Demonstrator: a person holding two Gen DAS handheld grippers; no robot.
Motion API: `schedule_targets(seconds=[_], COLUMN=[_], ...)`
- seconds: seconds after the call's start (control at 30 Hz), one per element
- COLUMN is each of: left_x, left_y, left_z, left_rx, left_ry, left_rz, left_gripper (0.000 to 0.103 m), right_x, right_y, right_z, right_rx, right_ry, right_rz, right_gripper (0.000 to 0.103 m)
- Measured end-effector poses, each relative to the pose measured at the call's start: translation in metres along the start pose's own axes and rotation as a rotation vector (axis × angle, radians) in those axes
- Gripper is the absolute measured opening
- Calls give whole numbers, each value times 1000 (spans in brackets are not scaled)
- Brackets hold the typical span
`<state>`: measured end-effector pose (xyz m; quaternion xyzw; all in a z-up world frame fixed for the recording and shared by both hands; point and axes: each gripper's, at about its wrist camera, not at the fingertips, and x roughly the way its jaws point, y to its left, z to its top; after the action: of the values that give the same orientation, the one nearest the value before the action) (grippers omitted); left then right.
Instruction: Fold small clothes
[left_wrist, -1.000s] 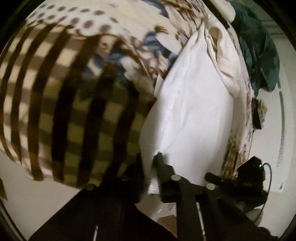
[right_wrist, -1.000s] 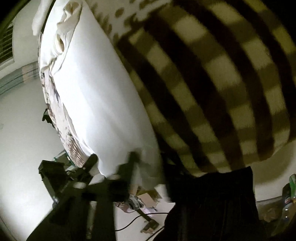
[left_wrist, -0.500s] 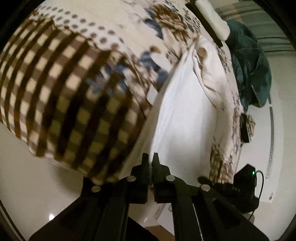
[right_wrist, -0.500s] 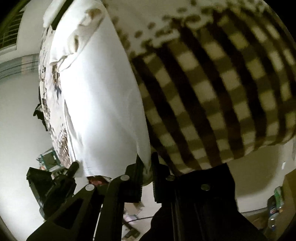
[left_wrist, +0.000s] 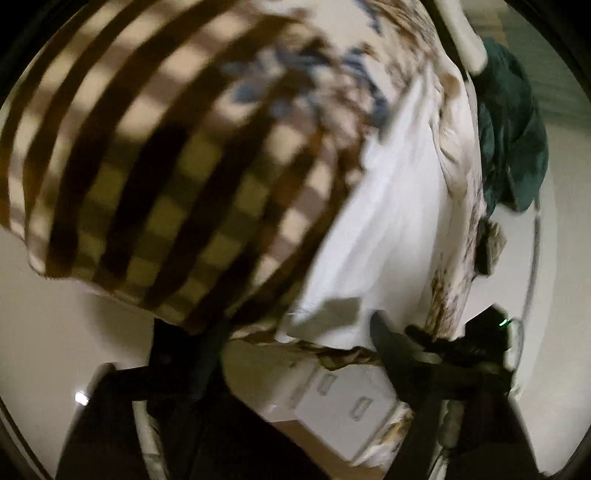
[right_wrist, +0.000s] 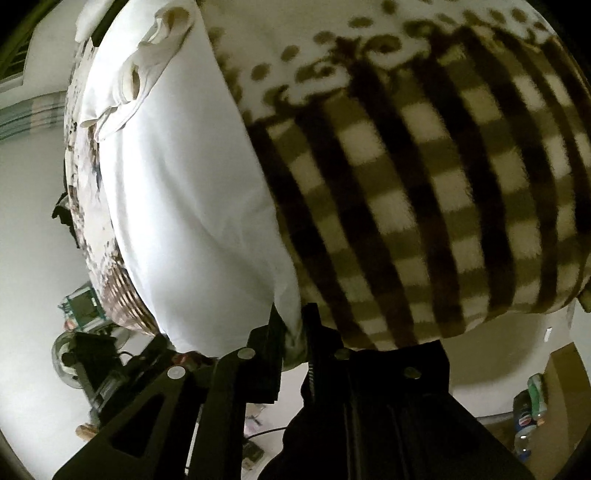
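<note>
A white garment (right_wrist: 177, 206) lies on a bed with a brown checked and floral cover (right_wrist: 424, 206). It also shows in the left wrist view (left_wrist: 384, 221), with a loose bottom corner. My right gripper (right_wrist: 293, 332) is shut on the garment's bottom hem corner at the bed's edge. My left gripper (left_wrist: 299, 332) is open, its fingers (left_wrist: 388, 343) spread wide on either side of the garment's other bottom corner, holding nothing. The left view is motion-blurred.
A cream garment (right_wrist: 147, 74) lies crumpled at the white one's far end. A dark green cloth (left_wrist: 513, 136) hangs at the bed's far side. White boxes (left_wrist: 343, 398) sit on the floor below the bed edge. Bottles (right_wrist: 528, 413) stand on the floor at right.
My left gripper, shut on the garment's hem half a second ago, has opened wide and let the corner go. My right gripper stays shut on its corner.
</note>
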<state>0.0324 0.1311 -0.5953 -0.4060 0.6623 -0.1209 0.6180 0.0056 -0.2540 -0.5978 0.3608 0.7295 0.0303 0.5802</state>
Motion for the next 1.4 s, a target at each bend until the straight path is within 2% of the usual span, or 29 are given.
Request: schedule_targets(seconds=[0.03, 0.1, 0.17, 0.23, 0.27, 0.3, 0.33, 0.37, 0.4, 0.47, 0.53, 0.8, 1.03, 1.1, 1.13, 1.23, 1.3, 1.4], left_x=[7, 22, 39, 44, 42, 39, 34, 31, 26, 18, 8, -19, -36, -37, -35, -19, -13, -16], left_y=[9, 18, 20, 17, 11, 6, -2, -5, -9, -14, -19, -52, -62, -58, -57, -51, -47, -58], left_z=[2, 4, 6, 4, 2, 1, -2, -4, -6, -13, -18, -22, -18, -18, -19, -18, -18, -20], left_rx=[-48, -101, -139, -150, -142, -129, -105, -97, -93, -90, -92, -79, -97, -119, -131, -165, -211, -181], left_ry=[21, 58, 95, 73, 39, 24, -1, -18, -35, -57, -84, -174, -161, -145, -142, -112, -99, -113], left_rz=[-57, -99, -116, -99, -91, -77, -44, -33, -16, 18, 37, 52, 45, 49, 52, 107, 110, 127], left_gripper=[79, 79, 79, 77, 68, 54, 50, 37, 30, 20, 15, 11, 11, 11, 11, 11, 11, 11], right_x=[2, 8, 13, 19, 19, 19, 18, 17, 15, 10, 6, -27, -57, -60, -58, -47, -41, -36], right_y=[-3, -9, -14, -17, -18, -18, -19, -18, -17, -16, -11, 9, 29, 36, 41, 51, 52, 53], right_z=[0, 2, 4, 5, 6, 6, 5, 4, 3, -2, -7, -17, -16, -17, -18, -20, -20, -21], right_rx=[5, 17, 33, 56, 63, 69, 68, 64, 57, 40, 33, 5, -32, -69, -101, -155, -150, -141], right_ry=[5, 24, 35, 41, 41, 39, 29, 22, 14, 2, -6, -32, -56, -56, -51, -44, -34, -28], right_rz=[9, 29, 39, 56, 61, 66, 72, 75, 80, 74, 80, 141, 176, 128, 77, -31, -29, -8], right_gripper=[15, 15, 16, 16, 16, 16, 16, 16, 16, 12, 11, 9, 9, 9, 9, 9, 9, 9])
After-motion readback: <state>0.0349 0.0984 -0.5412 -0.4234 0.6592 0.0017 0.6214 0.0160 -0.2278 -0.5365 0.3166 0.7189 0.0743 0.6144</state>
